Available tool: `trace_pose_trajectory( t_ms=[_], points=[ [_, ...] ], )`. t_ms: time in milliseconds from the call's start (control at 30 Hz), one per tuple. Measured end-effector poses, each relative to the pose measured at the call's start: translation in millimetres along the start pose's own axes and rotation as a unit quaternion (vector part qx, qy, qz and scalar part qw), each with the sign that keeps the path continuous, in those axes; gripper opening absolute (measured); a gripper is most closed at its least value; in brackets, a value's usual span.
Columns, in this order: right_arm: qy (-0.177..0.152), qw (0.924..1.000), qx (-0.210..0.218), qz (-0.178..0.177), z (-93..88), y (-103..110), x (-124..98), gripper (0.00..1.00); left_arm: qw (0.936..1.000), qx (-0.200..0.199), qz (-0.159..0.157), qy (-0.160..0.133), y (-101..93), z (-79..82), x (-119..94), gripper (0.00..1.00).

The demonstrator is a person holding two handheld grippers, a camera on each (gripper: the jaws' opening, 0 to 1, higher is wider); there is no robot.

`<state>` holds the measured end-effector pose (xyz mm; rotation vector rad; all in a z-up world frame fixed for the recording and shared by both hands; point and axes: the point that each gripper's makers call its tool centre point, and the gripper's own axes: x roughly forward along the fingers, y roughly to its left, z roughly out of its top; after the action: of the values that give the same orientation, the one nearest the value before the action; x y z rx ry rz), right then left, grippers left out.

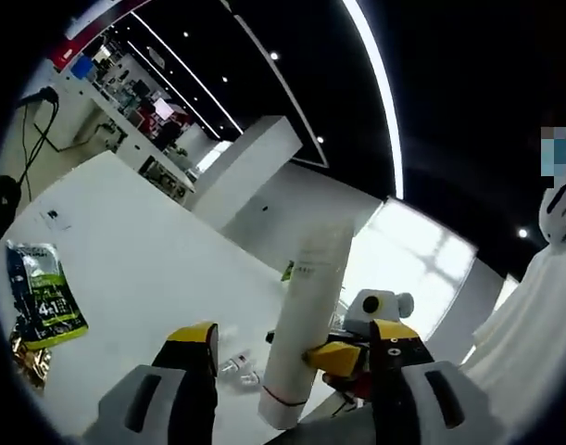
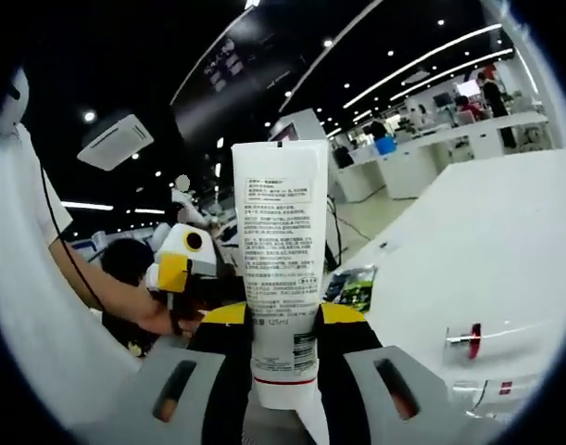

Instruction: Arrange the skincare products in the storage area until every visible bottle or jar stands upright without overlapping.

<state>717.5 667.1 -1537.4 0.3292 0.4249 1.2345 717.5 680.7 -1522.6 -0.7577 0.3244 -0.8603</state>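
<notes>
A white skincare tube (image 2: pixel 281 250) with small black print and a red line near its lower end stands upright between the yellow-tipped jaws of my right gripper (image 2: pixel 283 317), which is shut on it. In the left gripper view the same tube (image 1: pixel 306 315) hangs above the white table (image 1: pixel 144 250), pinched by the right gripper (image 1: pixel 343 357). My left gripper (image 1: pixel 294 334) is open; the tube sits in its gap, well away from its left jaw. Small clear bottles (image 1: pixel 238 366) lie on the table behind the tube. One clear bottle with a red band (image 2: pixel 472 341) lies flat at the right.
A green snack packet (image 1: pixel 44 298) lies on the table's left part, also seen as the packet (image 2: pixel 352 287) past the tube. A person in white (image 2: pixel 42 278) stands close, with an arm (image 2: pixel 125 301) reaching in. Desks and shelves line the far room.
</notes>
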Motion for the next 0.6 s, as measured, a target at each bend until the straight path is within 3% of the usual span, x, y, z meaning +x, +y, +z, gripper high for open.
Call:
trace_pose_trajectory(
  t_ms=[333,600],
  points=[
    [0.022,0.9963,0.058,0.061,-19.9,25.1,0.0,0.24,0.9957,-0.021,-0.042,0.080,-14.5,-31.6,4.7,0.57],
    [0.045,0.9881,0.096,0.112,-28.8,43.7,3.0,0.25,0.9949,-0.011,-0.051,0.086,-17.1,-33.6,2.6,0.50]
  ],
)
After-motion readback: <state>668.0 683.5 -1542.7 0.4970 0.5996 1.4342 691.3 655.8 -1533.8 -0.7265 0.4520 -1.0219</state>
